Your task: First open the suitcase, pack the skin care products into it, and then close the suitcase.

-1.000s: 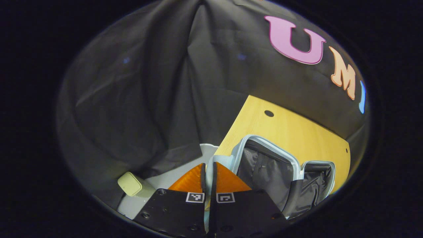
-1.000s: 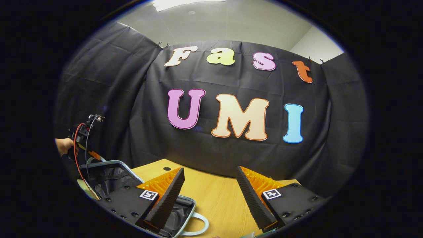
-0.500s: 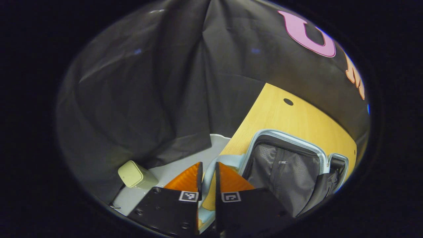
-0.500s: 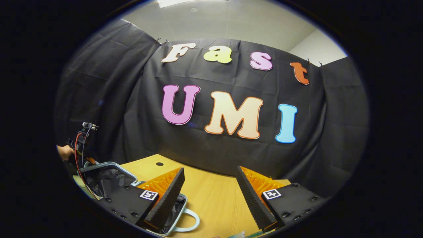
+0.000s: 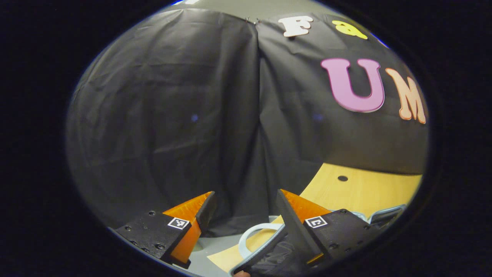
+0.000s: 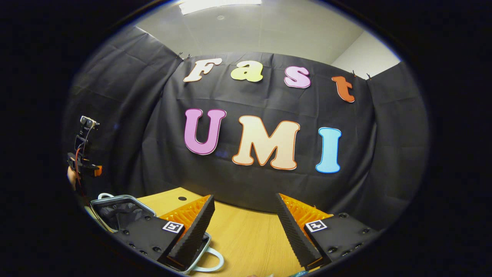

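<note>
Pale-blue hard shell is lying open on the wooden table [image 6: 246, 234]: the suitcase [image 6: 115, 209] is sitting at the table's left end, its dark lining facing up, and I am judging the opening step done. In the left gripper view its looped handle [image 5: 250, 236] is showing low between my left gripper [image 5: 246, 209] fingers, which I am holding spread wide with nothing between them. My right gripper [image 6: 244, 227] is likewise gaping and empty, hovering over bare tabletop, with the other carry handle [image 6: 209, 261] just under its left finger. The case is lying left of the right gripper, its long axis running left-right across the table. I cannot make out any skin care products yet.
</note>
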A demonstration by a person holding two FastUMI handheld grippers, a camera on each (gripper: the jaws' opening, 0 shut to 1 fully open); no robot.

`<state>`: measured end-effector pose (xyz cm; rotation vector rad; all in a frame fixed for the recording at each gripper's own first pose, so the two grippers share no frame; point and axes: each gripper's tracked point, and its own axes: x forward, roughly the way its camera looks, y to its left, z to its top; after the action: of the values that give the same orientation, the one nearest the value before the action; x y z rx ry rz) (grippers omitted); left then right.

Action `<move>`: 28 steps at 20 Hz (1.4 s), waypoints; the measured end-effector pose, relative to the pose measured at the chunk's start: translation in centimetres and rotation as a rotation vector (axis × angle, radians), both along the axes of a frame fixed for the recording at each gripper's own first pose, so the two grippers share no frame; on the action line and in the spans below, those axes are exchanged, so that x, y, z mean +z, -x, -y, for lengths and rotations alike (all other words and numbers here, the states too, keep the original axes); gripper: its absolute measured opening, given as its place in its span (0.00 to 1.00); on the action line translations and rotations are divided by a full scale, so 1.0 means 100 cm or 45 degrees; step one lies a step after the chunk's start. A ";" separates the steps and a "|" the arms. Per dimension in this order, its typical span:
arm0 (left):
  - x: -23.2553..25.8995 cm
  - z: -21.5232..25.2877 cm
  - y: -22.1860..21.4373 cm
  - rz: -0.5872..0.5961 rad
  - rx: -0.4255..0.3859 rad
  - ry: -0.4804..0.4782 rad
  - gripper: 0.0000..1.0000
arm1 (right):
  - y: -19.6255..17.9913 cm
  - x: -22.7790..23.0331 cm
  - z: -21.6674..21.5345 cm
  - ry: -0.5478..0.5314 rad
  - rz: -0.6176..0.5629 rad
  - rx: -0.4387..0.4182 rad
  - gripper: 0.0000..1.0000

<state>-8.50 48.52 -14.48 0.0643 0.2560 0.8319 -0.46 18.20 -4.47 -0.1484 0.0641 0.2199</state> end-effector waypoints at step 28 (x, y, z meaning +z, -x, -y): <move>0.030 0.520 -0.103 0.037 -0.968 0.118 0.94 | -0.001 0.039 0.230 -0.115 0.098 -0.193 0.96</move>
<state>1.80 -3.47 -11.44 0.0565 0.2183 0.0650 -0.33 -4.82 -0.61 -0.0615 -0.0109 0.0653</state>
